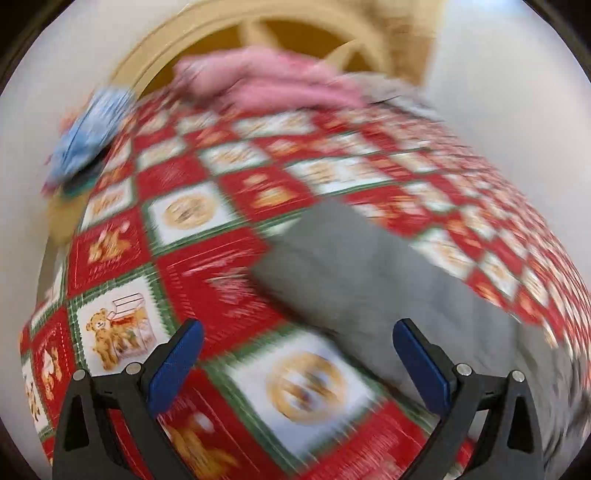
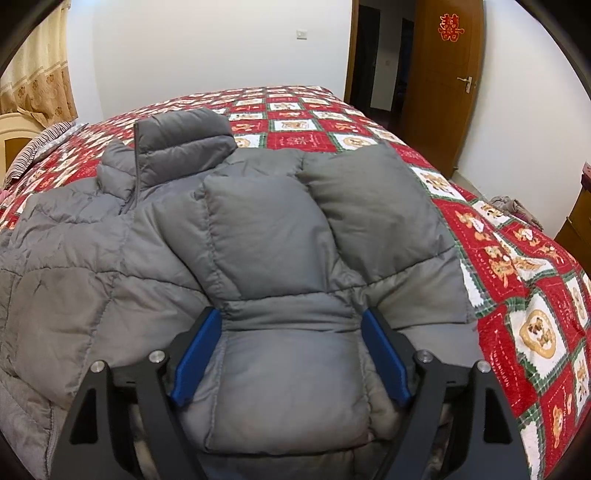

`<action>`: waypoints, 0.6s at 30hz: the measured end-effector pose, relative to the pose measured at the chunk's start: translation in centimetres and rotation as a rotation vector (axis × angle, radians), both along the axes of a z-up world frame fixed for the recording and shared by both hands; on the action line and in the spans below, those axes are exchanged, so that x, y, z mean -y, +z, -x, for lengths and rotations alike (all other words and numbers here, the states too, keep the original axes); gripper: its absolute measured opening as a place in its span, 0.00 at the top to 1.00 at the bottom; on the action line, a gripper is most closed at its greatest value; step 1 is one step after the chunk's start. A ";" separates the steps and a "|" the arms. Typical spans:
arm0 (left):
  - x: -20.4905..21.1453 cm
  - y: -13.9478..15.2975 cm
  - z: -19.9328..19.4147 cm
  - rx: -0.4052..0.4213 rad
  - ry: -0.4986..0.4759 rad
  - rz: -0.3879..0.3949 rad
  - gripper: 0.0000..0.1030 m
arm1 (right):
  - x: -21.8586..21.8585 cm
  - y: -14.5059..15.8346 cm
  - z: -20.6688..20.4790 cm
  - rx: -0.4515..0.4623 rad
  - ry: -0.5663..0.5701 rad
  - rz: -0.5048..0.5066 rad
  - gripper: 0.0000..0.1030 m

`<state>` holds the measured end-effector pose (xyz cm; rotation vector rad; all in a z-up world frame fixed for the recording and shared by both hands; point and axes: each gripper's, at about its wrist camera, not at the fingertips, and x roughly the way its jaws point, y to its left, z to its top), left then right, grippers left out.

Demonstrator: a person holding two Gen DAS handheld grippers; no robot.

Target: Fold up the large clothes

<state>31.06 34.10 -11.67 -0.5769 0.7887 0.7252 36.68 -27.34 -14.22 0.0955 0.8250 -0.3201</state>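
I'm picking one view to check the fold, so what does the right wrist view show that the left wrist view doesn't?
Only the right wrist view shows the grey jacket sharply, with its collar, a sleeve lying between the pads of the right claw, the door and the curtain.

Only the left wrist view, which is blurred, shows the pink cloth, the blue cloth, the headboard and the empty, open left claw.

Both show the bed cover and the grey jacket.

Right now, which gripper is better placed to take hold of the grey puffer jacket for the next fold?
Right. The right gripper already straddles the grey puffer jacket, jaws open. The left gripper hangs open over bare quilt.
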 end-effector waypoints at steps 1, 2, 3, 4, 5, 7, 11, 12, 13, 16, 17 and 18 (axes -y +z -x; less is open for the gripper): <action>-0.8 -0.6 0.1 -0.004 0.015 0.032 0.01 | 0.0 0.0 0.0 0.000 -0.001 0.001 0.20; -1.8 -1.3 -0.2 0.001 0.033 0.082 0.01 | -0.1 0.0 0.0 -0.001 -0.001 0.003 0.20; -2.4 -1.8 -0.3 0.008 0.046 0.111 0.01 | -0.1 0.0 0.0 -0.001 -0.001 0.004 0.20; -2.3 -1.9 -0.4 0.015 0.057 0.108 0.01 | -0.1 0.0 0.0 -0.002 -0.002 0.005 0.20; -2.0 -1.8 -0.8 0.037 0.058 0.090 0.01 | -0.1 0.0 0.0 -0.003 -0.004 0.007 0.19; -1.1 -1.8 -1.7 0.055 0.012 0.076 0.01 | -0.1 -0.1 0.0 -0.005 -0.008 0.013 0.18; -0.5 -2.3 -2.6 0.018 0.004 0.024 0.01 | -0.2 -0.1 -0.1 -0.008 -0.011 0.019 0.18; -0.3 -2.5 -2.8 0.007 0.001 0.006 0.01 | -0.1 -0.1 -0.1 -0.009 -0.011 0.020 0.18; -0.2 -2.7 -3.1 -0.008 -0.004 -0.017 0.01 | -0.1 -0.1 -0.1 -0.009 -0.011 0.020 0.18; 0.9 -3.5 -3.7 -0.069 -0.026 -0.104 0.01 | -0.2 -0.1 -0.1 -0.009 -0.011 0.020 0.18; 0.9 -3.6 -4.0 -0.078 -0.026 -0.113 0.01 | -0.2 -0.1 -0.1 -0.009 -0.011 0.020 0.18; 0.7 -3.7 -4.2 -0.079 -0.022 -0.114 0.01 | -0.2 -0.1 -0.1 -0.009 -0.012 0.021 0.18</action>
